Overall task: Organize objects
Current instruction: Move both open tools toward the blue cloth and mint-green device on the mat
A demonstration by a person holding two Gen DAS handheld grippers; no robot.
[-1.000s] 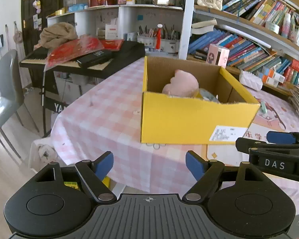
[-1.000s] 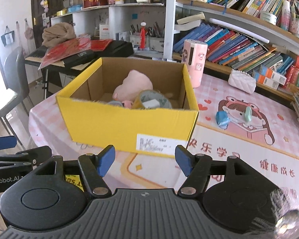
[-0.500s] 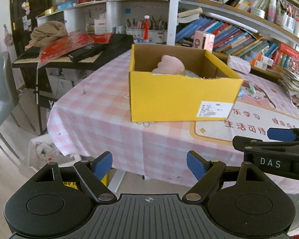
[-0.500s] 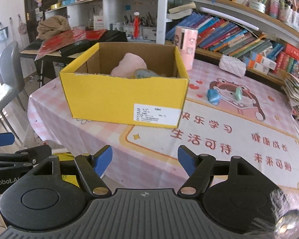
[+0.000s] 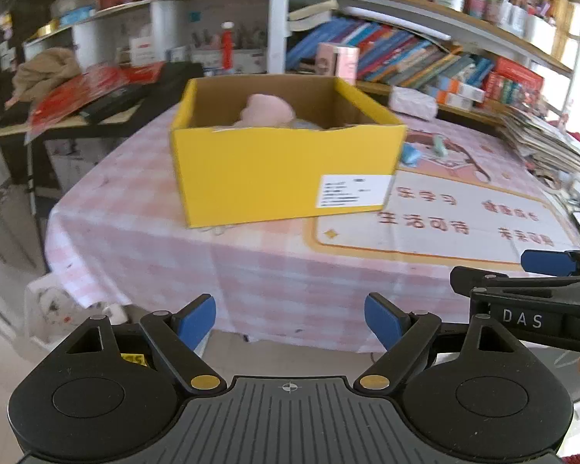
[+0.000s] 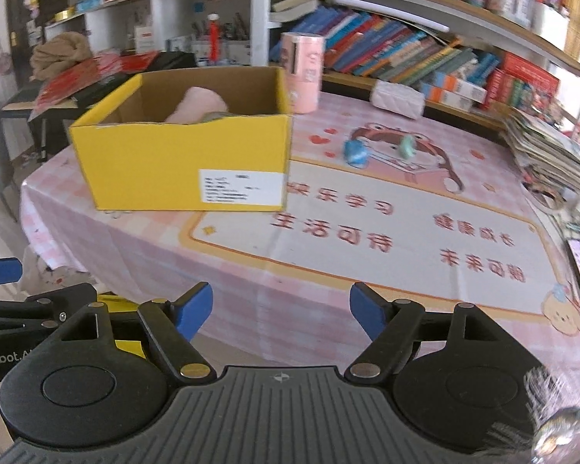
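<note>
Yellow box [image 6: 181, 162] sits on the table [image 6: 328, 270] at centre-left of the right wrist frame, upper centre of the left wrist frame; a pink soft thing [image 6: 197, 106] lies inside it.

Loose items left out: blue piece [image 6: 355, 151] and green piece [image 6: 407, 146], both on the printed mat [image 6: 386, 208] just right of the box's right wall, upper centre-right in the right view. The green one looks elongated, long axis running roughly away from the camera; too blurred to be sure.

Right gripper [image 6: 281, 307]: spread wide, nothing in it, hanging off the near table edge.
Left gripper [image 5: 290, 319]: same, released and empty, also short of the table.

Key relation, my read: both pieces lie ahead and slightly right of the right gripper, and far right in the left view, mostly behind the box corner. Right hand is nearer with a clear line.
</note>
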